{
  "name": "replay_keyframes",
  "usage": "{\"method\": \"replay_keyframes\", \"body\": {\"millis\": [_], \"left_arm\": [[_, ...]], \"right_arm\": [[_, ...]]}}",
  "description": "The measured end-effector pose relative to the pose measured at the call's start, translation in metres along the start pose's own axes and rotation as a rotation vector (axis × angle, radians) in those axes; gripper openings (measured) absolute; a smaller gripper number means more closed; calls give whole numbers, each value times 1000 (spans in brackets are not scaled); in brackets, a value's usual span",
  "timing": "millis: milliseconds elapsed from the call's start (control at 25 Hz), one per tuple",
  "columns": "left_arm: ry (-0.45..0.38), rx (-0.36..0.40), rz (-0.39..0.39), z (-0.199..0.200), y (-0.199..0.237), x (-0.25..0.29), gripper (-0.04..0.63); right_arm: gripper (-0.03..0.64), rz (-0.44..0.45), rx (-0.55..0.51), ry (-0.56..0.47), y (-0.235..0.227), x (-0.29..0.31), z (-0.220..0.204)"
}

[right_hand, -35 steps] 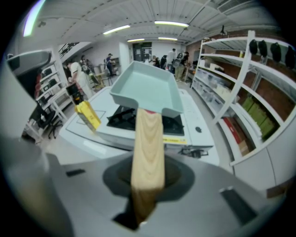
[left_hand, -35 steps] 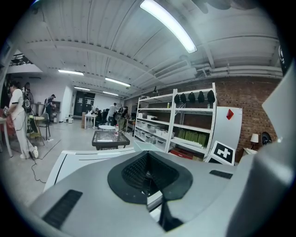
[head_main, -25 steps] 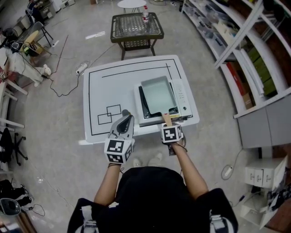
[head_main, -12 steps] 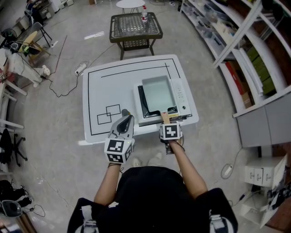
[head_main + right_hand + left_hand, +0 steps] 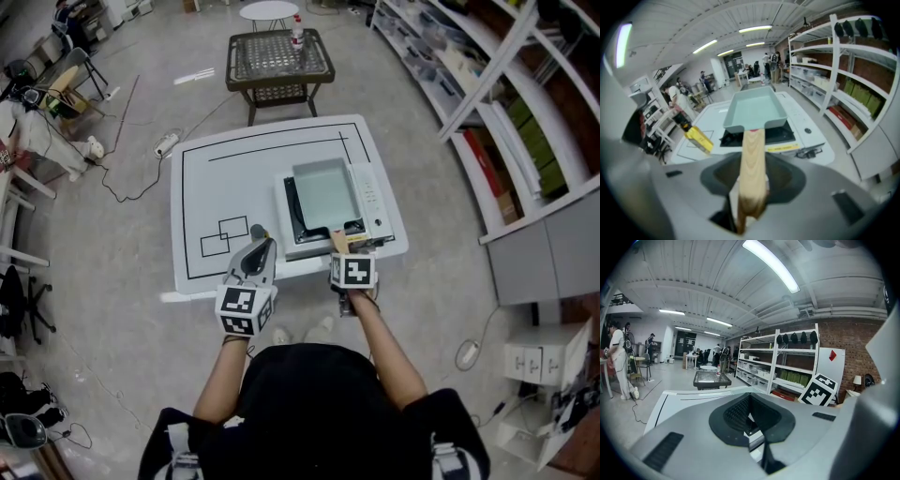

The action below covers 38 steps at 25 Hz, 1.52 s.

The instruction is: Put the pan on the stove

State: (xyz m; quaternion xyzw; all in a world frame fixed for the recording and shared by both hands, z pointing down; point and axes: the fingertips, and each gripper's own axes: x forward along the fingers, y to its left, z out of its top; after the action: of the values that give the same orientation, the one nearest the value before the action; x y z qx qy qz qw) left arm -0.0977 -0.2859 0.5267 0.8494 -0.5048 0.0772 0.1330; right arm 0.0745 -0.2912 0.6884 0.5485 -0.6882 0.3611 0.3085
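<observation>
A pale green rectangular pan [image 5: 323,192] [image 5: 754,110] rests on the black top of the white stove [image 5: 373,202] [image 5: 806,133]. Its wooden handle [image 5: 340,243] [image 5: 752,159] points towards me. My right gripper [image 5: 344,251] [image 5: 751,187] is at the handle's near end. Its jaws are opening, with the handle lying between them. My left gripper [image 5: 260,247] [image 5: 752,420] hovers over the table's front edge, left of the stove, shut and holding nothing.
The stove stands at the right front of a white table [image 5: 234,169] marked with black lines. A small yellow and black object [image 5: 255,230] [image 5: 698,138] lies by the left gripper's tip. Behind stands a wicker table [image 5: 279,56] with a bottle [image 5: 300,30]. Shelves [image 5: 525,122] line the right side.
</observation>
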Motion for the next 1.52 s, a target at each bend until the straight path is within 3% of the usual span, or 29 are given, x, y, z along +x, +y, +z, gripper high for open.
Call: {"method": "replay_keyframes", "body": {"millis": [520, 840, 1120, 1320, 1520], "left_arm": [[-21, 24, -20, 9, -13, -3, 25], [-42, 29, -20, 23, -17, 3, 25], [-76, 85, -26, 45, -20, 4, 25], [-106, 124, -24, 68, -21, 6, 25], [-147, 158, -31, 90, -25, 3, 25]], "right_arm": [[163, 41, -9, -160, 4, -31, 32], [159, 32, -97, -307, -2, -66, 70], [50, 32, -169, -464, 2, -116, 108], [36, 62, -262, -585, 14, -157, 137], [35, 112, -289, -685, 23, -189, 155]]}}
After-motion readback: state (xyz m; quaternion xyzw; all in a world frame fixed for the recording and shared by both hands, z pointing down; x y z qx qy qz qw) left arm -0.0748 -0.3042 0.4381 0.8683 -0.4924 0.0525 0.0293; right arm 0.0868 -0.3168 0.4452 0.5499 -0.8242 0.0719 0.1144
